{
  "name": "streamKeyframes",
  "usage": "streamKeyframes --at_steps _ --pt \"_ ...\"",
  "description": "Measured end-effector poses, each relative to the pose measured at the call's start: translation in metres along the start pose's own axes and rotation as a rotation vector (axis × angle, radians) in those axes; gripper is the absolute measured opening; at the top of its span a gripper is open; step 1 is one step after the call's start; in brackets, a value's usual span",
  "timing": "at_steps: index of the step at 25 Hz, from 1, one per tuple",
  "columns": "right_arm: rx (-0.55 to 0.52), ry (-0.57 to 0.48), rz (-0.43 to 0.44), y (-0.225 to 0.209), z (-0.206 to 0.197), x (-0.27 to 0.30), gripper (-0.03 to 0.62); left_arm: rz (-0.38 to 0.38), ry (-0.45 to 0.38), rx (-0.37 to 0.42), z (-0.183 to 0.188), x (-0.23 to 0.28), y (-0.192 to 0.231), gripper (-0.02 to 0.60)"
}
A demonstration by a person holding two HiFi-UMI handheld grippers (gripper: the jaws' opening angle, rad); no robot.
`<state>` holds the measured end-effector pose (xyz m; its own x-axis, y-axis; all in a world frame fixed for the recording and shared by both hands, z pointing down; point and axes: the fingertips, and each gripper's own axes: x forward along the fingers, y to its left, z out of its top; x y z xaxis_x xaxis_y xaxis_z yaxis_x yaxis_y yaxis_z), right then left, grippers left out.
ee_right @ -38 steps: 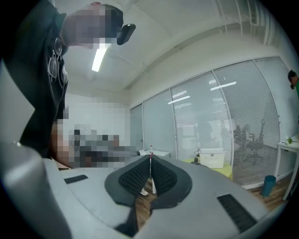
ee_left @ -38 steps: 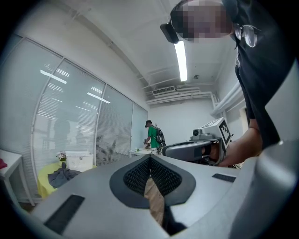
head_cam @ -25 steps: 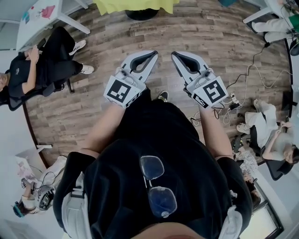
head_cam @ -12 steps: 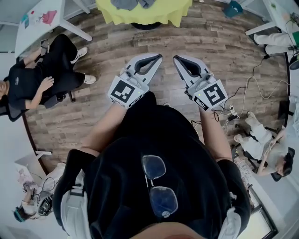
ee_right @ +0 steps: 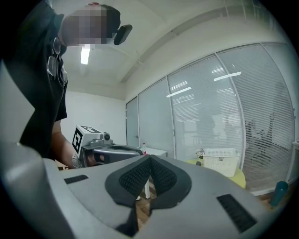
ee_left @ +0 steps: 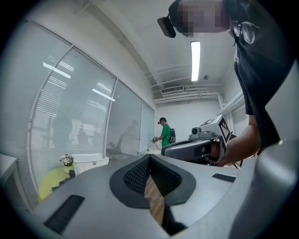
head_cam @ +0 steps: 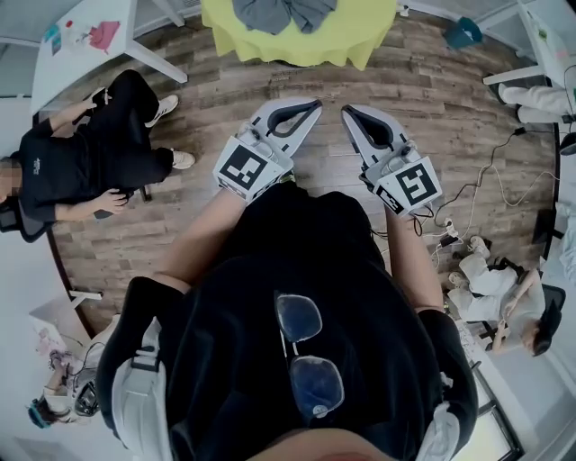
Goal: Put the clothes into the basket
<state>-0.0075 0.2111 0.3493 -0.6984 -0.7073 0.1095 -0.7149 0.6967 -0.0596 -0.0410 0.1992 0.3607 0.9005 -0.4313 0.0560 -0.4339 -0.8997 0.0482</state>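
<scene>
Evidently no transfer has begun: the grey clothes (head_cam: 283, 13) lie on the yellow table (head_cam: 360, 40) beside the white basket (ee_right: 219, 161). The left gripper (head_cam: 309, 105) and right gripper (head_cam: 350, 113), closed and empty, hover short of the table.

Left gripper (ee_left: 150, 158) jaws closed tip to tip, nothing between; white basket (ee_left: 91, 160) on yellow table (ee_left: 48, 181) at left; right gripper (ee_left: 169, 148) alongside; green-shirted person (ee_left: 165, 135) far back
</scene>
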Motion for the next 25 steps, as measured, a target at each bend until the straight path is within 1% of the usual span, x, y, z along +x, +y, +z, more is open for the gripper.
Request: streamKeyframes --at_steps 3,7,12,16,25 --pt "0.002 0.004 -0.001 -0.005 0.0 0.013 0.026 0.0 0.022 0.023 0.0 -0.001 0.017 0.011" --pt "0.01 -0.001 0.007 -0.018 0.0 0.025 0.026 0.021 0.029 0.016 -0.001 0.004 0.033 0.011" --pt "0.007 -0.009 0.035 -0.047 0.001 0.04 0.025 0.046 0.037 0.012 -0.004 0.026 0.054 0.011" --pt "0.008 -0.022 0.067 -0.081 0.003 0.058 0.026 0.079 0.057 0.024 -0.005 0.05 0.081 0.011" --pt "-0.004 -0.023 0.146 -0.176 0.02 0.097 0.026 0.162 0.05 0.027 0.014 0.123 0.144 0.011"
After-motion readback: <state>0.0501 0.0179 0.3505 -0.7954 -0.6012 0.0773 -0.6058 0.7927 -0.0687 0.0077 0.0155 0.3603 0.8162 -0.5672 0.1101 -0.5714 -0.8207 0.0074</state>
